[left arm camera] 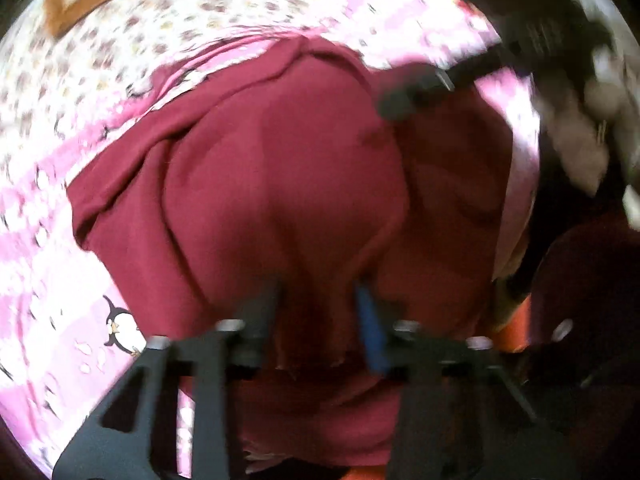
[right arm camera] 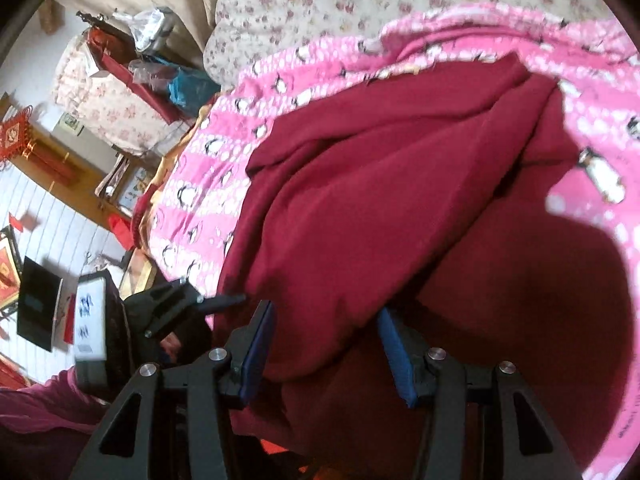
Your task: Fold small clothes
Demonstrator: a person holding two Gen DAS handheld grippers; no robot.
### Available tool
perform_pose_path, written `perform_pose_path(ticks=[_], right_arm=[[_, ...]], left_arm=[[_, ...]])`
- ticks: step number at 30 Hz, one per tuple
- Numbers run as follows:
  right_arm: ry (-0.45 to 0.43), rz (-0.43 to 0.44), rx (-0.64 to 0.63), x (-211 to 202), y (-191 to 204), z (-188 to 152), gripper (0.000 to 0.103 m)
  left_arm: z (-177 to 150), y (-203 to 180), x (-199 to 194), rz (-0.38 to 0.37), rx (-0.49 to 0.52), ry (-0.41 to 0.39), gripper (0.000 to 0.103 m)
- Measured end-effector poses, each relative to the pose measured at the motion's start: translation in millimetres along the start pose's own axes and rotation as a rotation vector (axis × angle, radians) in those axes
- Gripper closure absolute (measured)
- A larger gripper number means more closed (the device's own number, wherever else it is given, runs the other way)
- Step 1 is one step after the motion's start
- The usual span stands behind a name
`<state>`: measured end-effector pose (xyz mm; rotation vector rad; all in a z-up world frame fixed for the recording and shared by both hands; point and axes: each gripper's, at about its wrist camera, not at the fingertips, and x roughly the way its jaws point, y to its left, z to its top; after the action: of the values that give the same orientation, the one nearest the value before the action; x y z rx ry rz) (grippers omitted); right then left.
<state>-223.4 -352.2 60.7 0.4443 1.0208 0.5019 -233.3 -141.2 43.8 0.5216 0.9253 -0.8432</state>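
A dark maroon knit garment (left arm camera: 288,168) is lying rumpled on a pink fleece blanket printed with penguins (left arm camera: 48,264), which is covering the near part of a bed; a cream floral bedspread (left arm camera: 168,12) is showing beyond it on the far side. The garment is not yet folded flat: one layer is lying loosely doubled over another, with soft ridges running across it and its far edge (right arm camera: 516,64) sitting uneven on the blanket.

The left gripper (left arm camera: 320,292) is pinching a raised fold of the maroon cloth at the near edge, its jaws drawn in close with fabric bunched between them. The right gripper (right arm camera: 326,316) is standing half apart with a thick roll of the same cloth between its blue pads (right arm camera: 256,344), apparently clamping it.

Judging by this, the folding is at an early-to-middle stage: both near-side grips are in place, while carrying the fold over, squaring the edges and smoothing the creases are all still to be done.
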Motion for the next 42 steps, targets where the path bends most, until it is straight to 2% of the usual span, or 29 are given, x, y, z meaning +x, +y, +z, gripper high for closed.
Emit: perform_pose_path(ticks=[3,6,10,12,13,14,15,16,17,21,25,29,31,33,38,39,41,42], right_arm=[[-0.030,-0.052,-0.023,-7.7,-4.5,-0.1,0.052],[-0.024,-0.089,-0.017,-6.8,-15.6,-2.7,0.052],[-0.002,-0.074,0.026,3.9,-29.2,-9.7,0.052],[-0.017,-0.048,0.056,2.4,-32.7,-10.7,0.052],[-0.022,-0.032,0.066,1.0,-33.7,-11.1,0.052],[-0.023,-0.023,0.070,-0.2,-33.9,-12.0,0.052],[-0.021,-0.018,0.072,-0.5,-34.2,-12.7,0.052],[-0.018,-0.019,0.070,-0.1,-34.3,-12.9,0.052],[-0.016,-0.022,0.067,0.2,-33.3,-13.2,0.052],[-0.005,-0.024,0.057,3.3,-27.3,-11.9,0.052],[-0.002,-0.026,0.061,6.2,-25.9,-11.1,0.052],[-0.005,-0.015,0.074,5.5,-28.4,-10.9,0.052],[-0.006,-0.010,0.082,5.8,-29.6,-10.6,0.052],[-0.007,-0.005,0.088,5.9,-30.4,-10.3,0.052],[-0.018,0.003,0.106,5.6,-32.4,-10.6,0.052],[-0.020,0.005,0.104,5.5,-32.3,-11.2,0.052],[-0.021,0.010,0.103,5.3,-34.0,-12.3,0.052],[-0.022,0.018,0.106,5.4,-35.6,-13.0,0.052]], left_arm=[[13.0,28.5,-15.5,-0.043,-0.140,-0.052,0.090],[31.1,57.2,-36.5,-0.053,-0.248,-0.125,0.092],[44.2,63.1,-51.0,-0.014,-0.223,-0.161,0.092],[40.2,52.6,-52.7,-0.034,-0.178,-0.153,0.091],[36.5,44.6,-50.2,-0.050,-0.144,-0.138,0.082],[32.4,36.7,-46.1,-0.059,-0.107,-0.116,0.061],[25.8,26.9,-42.0,-0.058,-0.063,-0.092,0.047],[17.5,16.3,-37.9,-0.043,-0.013,-0.074,0.028],[10.6,8.5,-34.2,-0.035,0.029,-0.069,0.026],[-14.8,-20.0,-20.2,-0.026,0.181,-0.010,0.026],[-34.5,-41.4,-6.8,0.063,0.335,0.021,0.026],[-50.6,-57.4,0.8,0.101,0.451,0.022,0.026],[-55.4,-63.0,7.3,0.163,0.511,0.014,0.026],[-55.0,-63.5,16.0,0.214,0.534,0.014,0.026],[-40.9,-55.0,25.6,0.233,0.507,-0.020,0.027],[-36.3,-52.2,25.4,0.219,0.492,-0.027,0.030],[-24.4,-43.8,21.4,0.185,0.432,-0.044,0.070],[-16.4,-35.8,19.6,0.161,0.381,-0.041,0.079]])
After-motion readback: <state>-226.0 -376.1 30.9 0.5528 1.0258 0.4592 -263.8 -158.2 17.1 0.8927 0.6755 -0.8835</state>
